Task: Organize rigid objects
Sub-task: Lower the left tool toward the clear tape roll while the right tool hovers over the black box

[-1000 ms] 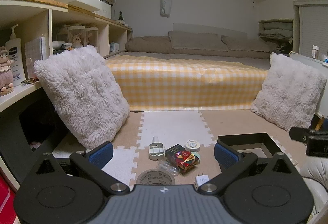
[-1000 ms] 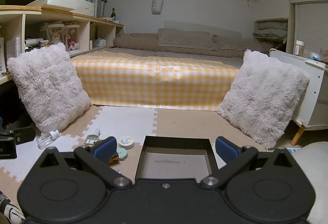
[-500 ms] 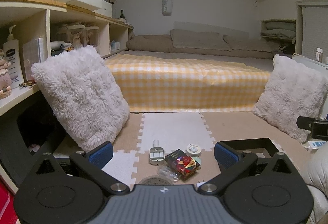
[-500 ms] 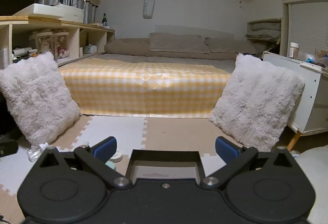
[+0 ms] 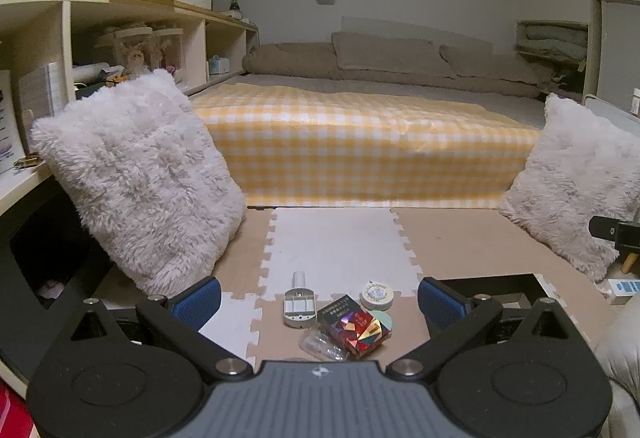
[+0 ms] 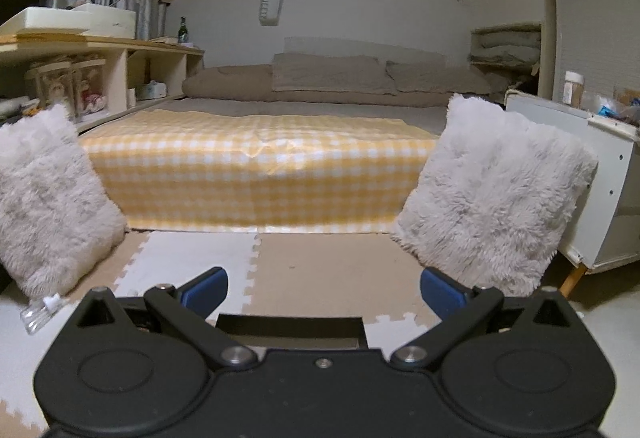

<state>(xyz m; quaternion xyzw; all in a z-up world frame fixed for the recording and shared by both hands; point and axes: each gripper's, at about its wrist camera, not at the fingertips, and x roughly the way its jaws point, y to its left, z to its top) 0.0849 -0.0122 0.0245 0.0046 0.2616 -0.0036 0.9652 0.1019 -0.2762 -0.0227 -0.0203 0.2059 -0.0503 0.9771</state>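
Open mat [image 5: 340, 242], flanked by cushions [image 5: 140, 173]

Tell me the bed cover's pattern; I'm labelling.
Yellow-and-white checked cover, clearest in the right wrist view.

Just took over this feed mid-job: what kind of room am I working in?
Most likely a bedroom: a low bed with a yellow checked cover and pillows, fluffy cushions on foam floor mats, and open shelving along the wall.

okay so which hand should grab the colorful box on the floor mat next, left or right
Left, probably. The left gripper is open and empty, and the colorful box lies on the mat directly between its fingers. The right gripper looks over the black tray, and its view doesn't show the box.
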